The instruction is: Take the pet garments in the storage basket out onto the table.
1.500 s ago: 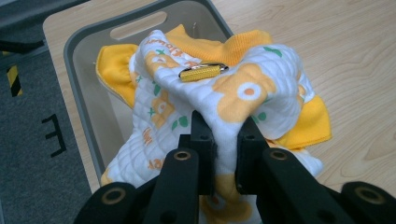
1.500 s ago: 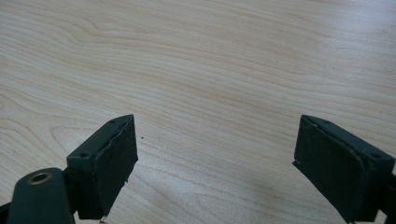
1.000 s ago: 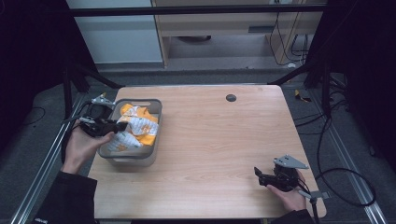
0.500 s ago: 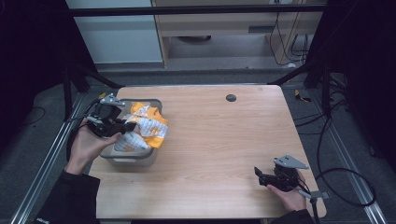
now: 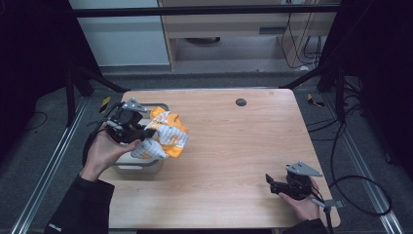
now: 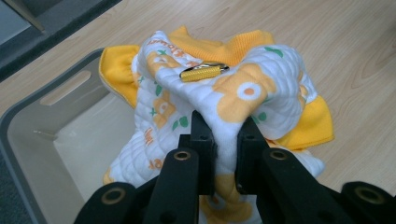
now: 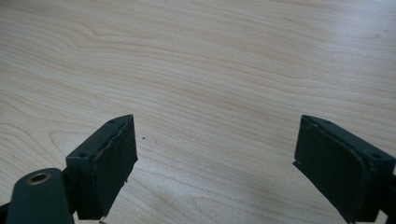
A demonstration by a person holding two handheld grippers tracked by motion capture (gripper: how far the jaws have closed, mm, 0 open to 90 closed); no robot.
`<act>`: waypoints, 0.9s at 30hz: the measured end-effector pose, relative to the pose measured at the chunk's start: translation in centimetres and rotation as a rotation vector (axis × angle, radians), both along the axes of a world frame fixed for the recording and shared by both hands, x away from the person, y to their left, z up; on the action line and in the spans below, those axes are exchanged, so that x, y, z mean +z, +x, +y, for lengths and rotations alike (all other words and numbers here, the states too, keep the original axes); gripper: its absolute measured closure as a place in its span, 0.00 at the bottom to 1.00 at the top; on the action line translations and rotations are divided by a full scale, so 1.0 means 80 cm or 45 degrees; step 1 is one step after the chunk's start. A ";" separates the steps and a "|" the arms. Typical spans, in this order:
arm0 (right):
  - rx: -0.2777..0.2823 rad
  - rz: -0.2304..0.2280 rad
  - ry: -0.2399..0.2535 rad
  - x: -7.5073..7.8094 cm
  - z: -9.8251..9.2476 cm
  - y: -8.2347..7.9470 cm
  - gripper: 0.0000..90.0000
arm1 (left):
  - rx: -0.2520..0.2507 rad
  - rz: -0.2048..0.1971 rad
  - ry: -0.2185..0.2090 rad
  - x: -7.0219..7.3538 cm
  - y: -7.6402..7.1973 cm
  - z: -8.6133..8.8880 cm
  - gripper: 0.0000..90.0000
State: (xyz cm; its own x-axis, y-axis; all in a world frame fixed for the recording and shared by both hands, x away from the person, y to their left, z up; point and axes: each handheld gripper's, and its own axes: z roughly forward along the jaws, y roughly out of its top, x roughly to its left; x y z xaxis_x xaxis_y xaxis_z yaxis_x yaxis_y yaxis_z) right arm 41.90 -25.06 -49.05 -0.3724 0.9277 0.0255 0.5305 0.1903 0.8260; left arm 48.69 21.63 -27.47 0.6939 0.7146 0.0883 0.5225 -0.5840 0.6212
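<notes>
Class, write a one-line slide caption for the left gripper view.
Left tool pinches a white-and-orange quilted cloth beside the grey bin.

Cloth bundle [image 5: 163,135] held up in my left gripper [image 5: 138,131] over the bin's [image 5: 134,165] right edge, bin at table's [image 5: 234,146] left side, my right gripper [image 5: 272,184] near the front right corner, well apart

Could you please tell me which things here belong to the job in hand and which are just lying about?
In the job:
- cloth, pinched in the left claw
- grey bin it hangs over

Lying about:
- dark disc on the table
- right claw, open and idle
</notes>
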 end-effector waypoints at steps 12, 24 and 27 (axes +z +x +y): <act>-0.005 -0.015 0.000 0.001 -0.001 0.000 0.14 | -0.102 0.005 0.037 -0.007 -0.004 -0.041 0.90; -0.009 -0.024 -0.002 0.001 -0.002 0.000 0.14 | -0.182 0.014 0.033 -0.015 -0.006 -0.069 0.90; -0.014 -0.028 -0.001 0.001 -0.002 0.000 0.14 | -0.200 0.021 0.035 -0.020 -0.006 -0.075 0.90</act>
